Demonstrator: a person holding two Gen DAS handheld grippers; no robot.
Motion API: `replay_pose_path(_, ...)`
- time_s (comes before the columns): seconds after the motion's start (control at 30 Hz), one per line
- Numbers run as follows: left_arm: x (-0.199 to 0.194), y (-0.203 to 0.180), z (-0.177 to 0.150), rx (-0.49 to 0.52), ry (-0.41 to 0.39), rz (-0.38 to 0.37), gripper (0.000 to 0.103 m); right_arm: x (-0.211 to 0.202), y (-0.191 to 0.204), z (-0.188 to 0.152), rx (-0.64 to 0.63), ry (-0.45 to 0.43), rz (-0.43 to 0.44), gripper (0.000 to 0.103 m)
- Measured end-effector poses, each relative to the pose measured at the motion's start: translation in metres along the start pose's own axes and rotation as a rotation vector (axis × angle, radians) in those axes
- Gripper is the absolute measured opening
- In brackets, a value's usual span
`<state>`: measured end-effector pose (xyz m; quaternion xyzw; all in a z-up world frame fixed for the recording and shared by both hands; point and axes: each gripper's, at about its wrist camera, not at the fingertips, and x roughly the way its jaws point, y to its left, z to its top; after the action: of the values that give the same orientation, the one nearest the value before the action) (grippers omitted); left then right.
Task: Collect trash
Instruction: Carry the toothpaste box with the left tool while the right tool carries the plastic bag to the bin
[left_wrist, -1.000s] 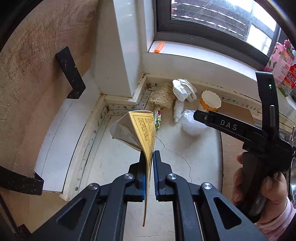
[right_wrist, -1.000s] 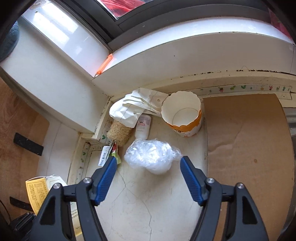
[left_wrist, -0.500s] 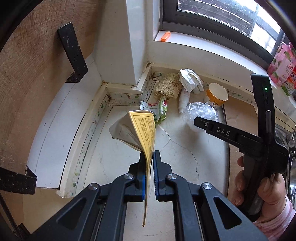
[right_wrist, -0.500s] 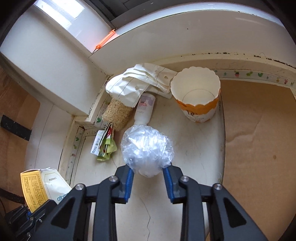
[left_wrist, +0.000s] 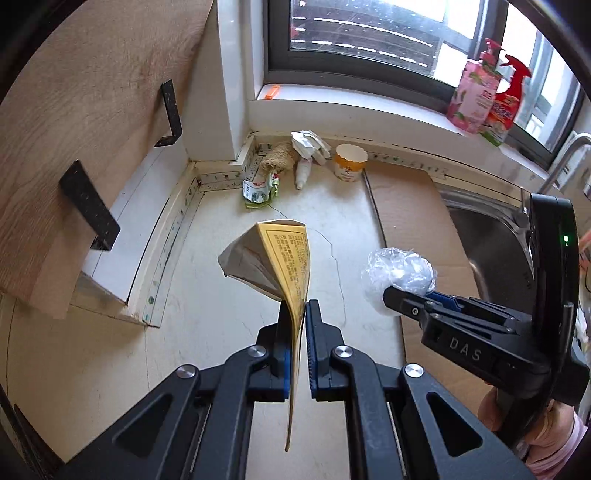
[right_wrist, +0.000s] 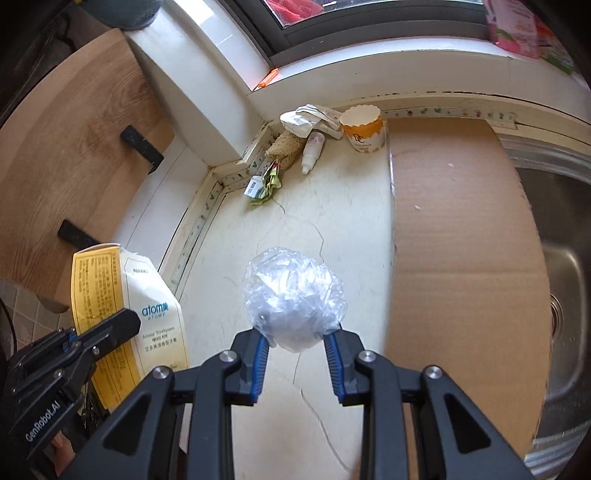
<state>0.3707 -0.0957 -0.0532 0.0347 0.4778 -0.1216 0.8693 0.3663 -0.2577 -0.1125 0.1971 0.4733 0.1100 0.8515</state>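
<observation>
A cardboard sheet (right_wrist: 461, 229) is lying on the counter (right_wrist: 332, 221) beside the sink (right_wrist: 561, 229). The left gripper (left_wrist: 298, 314) is clamping a yellow-and-white carton (left_wrist: 284, 258) above the counter. The right gripper (right_wrist: 295, 341) is pinching a crumpled plastic ball (right_wrist: 295, 299) in the air. A paper cup (right_wrist: 364, 127), bottle (right_wrist: 312, 147) and wrapper (right_wrist: 264, 184) are sitting in the far corner.

Countertop (right_wrist: 332, 221): pale, cracked stone, met the wall under the window. Cardboard sheet (right_wrist: 461, 229) lay flat over its right part, beside the sink (right_wrist: 561, 258). In the back corner lay a loofah (right_wrist: 284, 146), folded white paper (right_wrist: 308, 120), a small white bottle (right_wrist: 312, 153) on its side, an upright paper cup (right_wrist: 364, 129) and a crumpled green wrapper (right_wrist: 264, 184).
</observation>
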Motion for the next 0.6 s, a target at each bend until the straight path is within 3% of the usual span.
replay_pose_path(0.3, -0.070, -0.015, -0.098, 0.068, -0.028, -0.104, 0.005, -0.099, 0.026, -0.123, 0.019, -0.102, -0.090, 0.028)
replay_pose_path(0.6, -0.096, -0.012, -0.200, 0.111, 0.048, -0.146, 0.005, -0.125, 0.047, -0.225, 0.023, -0.065, -0.171, 0.028)
